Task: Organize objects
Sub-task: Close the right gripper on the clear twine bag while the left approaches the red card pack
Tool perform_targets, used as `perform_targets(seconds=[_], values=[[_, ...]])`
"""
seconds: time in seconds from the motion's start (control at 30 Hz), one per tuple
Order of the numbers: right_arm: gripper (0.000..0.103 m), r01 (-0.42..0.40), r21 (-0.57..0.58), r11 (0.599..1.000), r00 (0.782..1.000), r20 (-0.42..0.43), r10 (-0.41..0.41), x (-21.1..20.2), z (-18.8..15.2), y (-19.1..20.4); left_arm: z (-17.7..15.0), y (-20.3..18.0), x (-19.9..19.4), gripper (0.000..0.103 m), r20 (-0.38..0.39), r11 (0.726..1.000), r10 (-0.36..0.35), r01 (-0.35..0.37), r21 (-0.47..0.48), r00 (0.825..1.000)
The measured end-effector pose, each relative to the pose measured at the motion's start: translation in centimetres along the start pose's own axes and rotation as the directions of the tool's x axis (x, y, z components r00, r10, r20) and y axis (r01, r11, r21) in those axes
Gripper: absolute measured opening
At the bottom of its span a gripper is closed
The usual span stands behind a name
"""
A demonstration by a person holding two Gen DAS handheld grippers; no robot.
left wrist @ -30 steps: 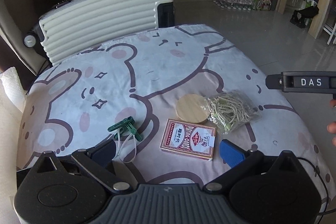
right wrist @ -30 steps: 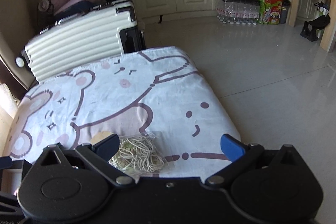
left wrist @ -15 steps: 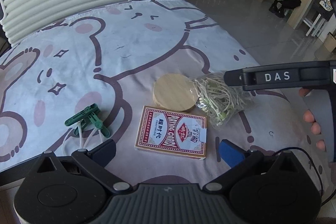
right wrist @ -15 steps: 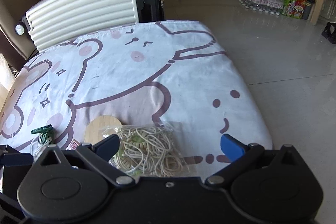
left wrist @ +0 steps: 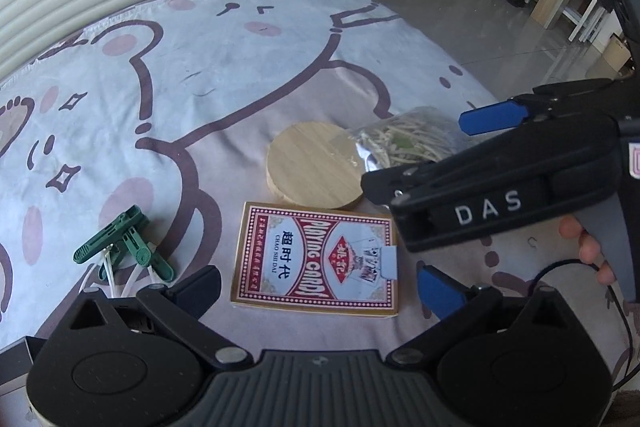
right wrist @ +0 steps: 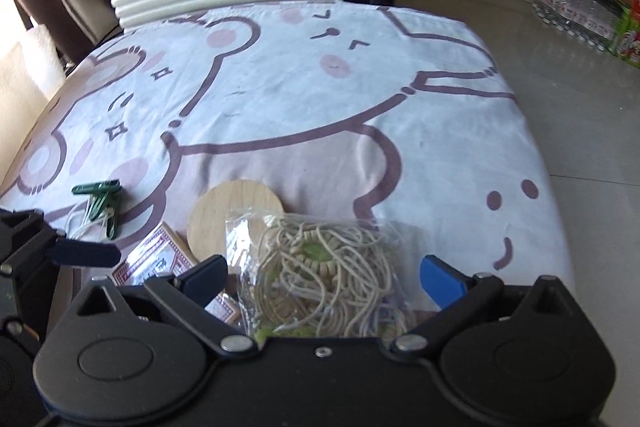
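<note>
Both tongs are spread wide: the left tongs [left wrist: 318,279] hang over the card box [left wrist: 316,261], the right tongs [right wrist: 323,273] over the bag of cords [right wrist: 320,267]

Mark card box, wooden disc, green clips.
card box [left wrist: 316,263], left wrist view, middle of its printed top face
wooden disc [left wrist: 312,165], left wrist view, centre of its flat top
green clips [left wrist: 124,247], left wrist view, where the clips meet

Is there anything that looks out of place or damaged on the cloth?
Nothing looks damaged or spilled. The card box, wooden disc, bag of cord and green clips lie close together; the bag's corner overlaps the disc. Both grippers, left and right, are open.
</note>
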State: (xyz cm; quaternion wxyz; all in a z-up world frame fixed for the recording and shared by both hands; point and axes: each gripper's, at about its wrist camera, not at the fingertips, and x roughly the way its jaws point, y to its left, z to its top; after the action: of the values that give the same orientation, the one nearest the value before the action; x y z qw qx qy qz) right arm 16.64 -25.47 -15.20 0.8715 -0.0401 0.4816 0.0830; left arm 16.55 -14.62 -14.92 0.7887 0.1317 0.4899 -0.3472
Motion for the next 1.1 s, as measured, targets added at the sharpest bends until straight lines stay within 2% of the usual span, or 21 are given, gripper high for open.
perform_targets(seconds=[0.1, 0.33, 0.43, 0.57, 0.8, 1.1], values=[[0.103, 0.005, -0.011, 1.000, 1.000, -0.023, -0.005, 0.7, -0.3, -0.1, 0.0, 0.4, 0.5, 0.103, -0.012, 1.000, 0.010, -0.010, -0.016, 1.000], [0.102, 0.003, 0.104, 0.995, 0.996, -0.083, 0.006, 1.4, 0.1, -1.5, 0.1, 0.9, 0.7, 0.100, -0.009, 0.999, -0.010, 0.010, -0.047, 1.000], [0.097, -0.018, 0.148, 0.989, 0.994, -0.100, 0.033, 1.4, 0.0, -2.0, 0.1, 0.8, 0.7, 0.098, -0.010, 0.999, -0.013, 0.012, -0.052, 1.000], [0.093, -0.008, 0.121, 0.993, 0.992, -0.125, 0.023, 1.2, 0.0, -1.7, 0.3, 0.7, 0.6, 0.091, -0.010, 0.997, -0.021, 0.020, -0.068, 1.000], [0.084, -0.011, 0.116, 0.993, 0.991, -0.129, 0.026, 0.5, 0.1, -2.0, 0.5, 1.0, 0.4, 0.090, -0.035, 0.993, -0.004, -0.001, -0.120, 0.999], [0.081, -0.006, 0.132, 0.991, 0.994, -0.109, 0.021, -0.7, 0.3, -2.0, 0.5, 2.3, -1.2, 0.090, -0.009, 0.975, 0.047, -0.048, -0.215, 0.999]])
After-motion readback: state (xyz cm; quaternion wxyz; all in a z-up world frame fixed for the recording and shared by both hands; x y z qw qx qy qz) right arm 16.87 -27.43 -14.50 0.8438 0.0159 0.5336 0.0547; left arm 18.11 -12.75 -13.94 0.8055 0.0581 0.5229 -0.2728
